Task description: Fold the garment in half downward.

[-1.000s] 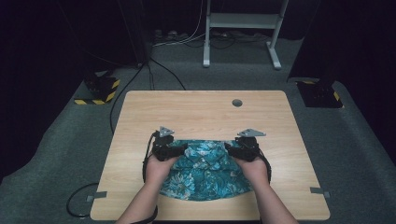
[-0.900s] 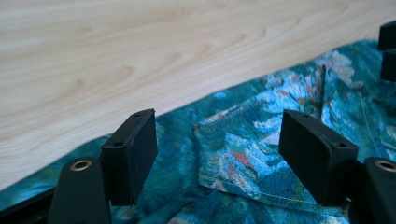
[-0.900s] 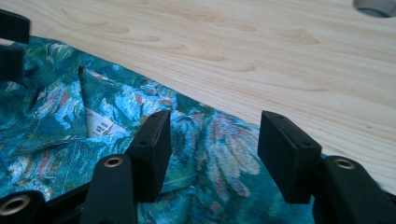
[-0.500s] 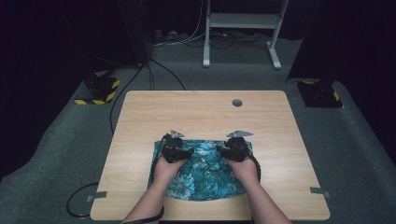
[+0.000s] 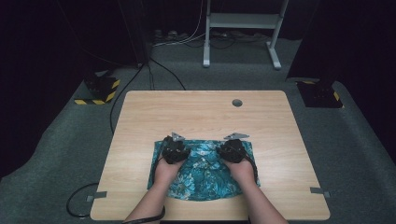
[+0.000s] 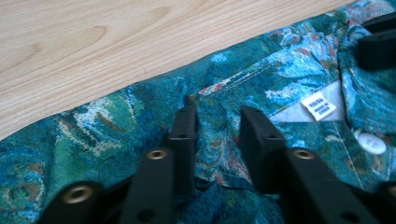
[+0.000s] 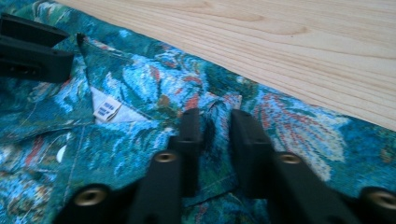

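**Both pinches landing on shirt's far edge**

Moved since a second ago: both hands down and toward the near side, now resting on the shirt; cloth flatter than before. Jaws have just been closing on both sides, with fabric between them.

- Left gripper: nipping a raised ridge of fabric near the collar seam, beside the white label and button. Pads look pressed onto the fold.
- Right gripper: same, pinching a small fold on the other shoulder side, close to the cloth edge by the bare table.
- Shirt position: spread on the near half of the table, teal floral, collar end away from the person, both grippers on that far edge either side of the neck opening.

To do the step well, as judged:
- Confirm each pinch holds both layers, not just a top wrinkle; right one sits near the edge and could slip.
- Lift both sides together, level, slowly.
- Keep spacing constant to avoid bunching the collar.
- Avoid catching the label or button.
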Tool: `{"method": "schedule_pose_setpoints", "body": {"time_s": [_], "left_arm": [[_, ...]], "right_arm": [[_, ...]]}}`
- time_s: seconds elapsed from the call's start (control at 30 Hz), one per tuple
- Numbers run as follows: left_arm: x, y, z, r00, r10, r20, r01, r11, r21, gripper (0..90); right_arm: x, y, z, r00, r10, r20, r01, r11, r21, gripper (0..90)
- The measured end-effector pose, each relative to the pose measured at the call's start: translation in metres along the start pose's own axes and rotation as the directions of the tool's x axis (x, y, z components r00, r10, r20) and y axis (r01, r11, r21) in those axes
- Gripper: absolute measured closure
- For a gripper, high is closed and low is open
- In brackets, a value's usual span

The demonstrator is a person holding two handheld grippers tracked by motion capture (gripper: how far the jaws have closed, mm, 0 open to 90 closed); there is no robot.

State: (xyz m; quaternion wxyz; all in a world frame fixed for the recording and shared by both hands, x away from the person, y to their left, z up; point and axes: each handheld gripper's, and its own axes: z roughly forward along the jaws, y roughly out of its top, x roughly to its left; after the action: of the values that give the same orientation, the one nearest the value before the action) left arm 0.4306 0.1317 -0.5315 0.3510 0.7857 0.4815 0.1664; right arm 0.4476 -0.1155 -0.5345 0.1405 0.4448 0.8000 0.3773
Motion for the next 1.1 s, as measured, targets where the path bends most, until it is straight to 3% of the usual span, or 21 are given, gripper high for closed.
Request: {"method": "schedule_pose_setpoints", "body": {"time_s": [0.07,0.17,0.43,0.63,0.9,1.1], "left_arm": [[-0.003,0.001,-0.004,0.9997,0.02,-0.015,-0.02,0.9998,-0.009,83.7],[-0.005,0.004,-0.01,0.9989,0.042,-0.022,-0.042,0.9987,-0.028,84.7],[-0.006,0.007,-0.032,0.9998,0.021,0.0,-0.021,0.9953,-0.095,84.6],[-0.013,0.003,-0.052,0.9991,0.04,0.011,-0.038,0.9891,-0.142,84.4],[-0.025,-0.018,-0.073,0.9971,0.072,0.026,-0.067,0.9829,-0.172,84.3],[-0.031,-0.038,-0.078,0.998,0.048,0.042,-0.04,0.9856,-0.164,84.3]], "right_arm": [[0.003,0.001,-0.002,0.9996,-0.022,0.015,0.023,1.0,-0.011,85.8],[0.005,0.002,-0.008,0.9992,-0.03,0.025,0.031,0.999,-0.041,85.9],[0.012,0.009,-0.028,0.9984,-0.051,0.024,0.053,0.993,-0.107,85.9],[0.022,0.005,-0.053,0.9972,-0.074,0.014,0.075,0.982,-0.172,85.6],[0.034,-0.015,-0.07,0.9953,-0.097,0.003,0.096,0.977,-0.19,85.5],[0.044,-0.032,-0.077,0.996,-0.088,-0.015,0.084,0.979,-0.186,85.5]]}}
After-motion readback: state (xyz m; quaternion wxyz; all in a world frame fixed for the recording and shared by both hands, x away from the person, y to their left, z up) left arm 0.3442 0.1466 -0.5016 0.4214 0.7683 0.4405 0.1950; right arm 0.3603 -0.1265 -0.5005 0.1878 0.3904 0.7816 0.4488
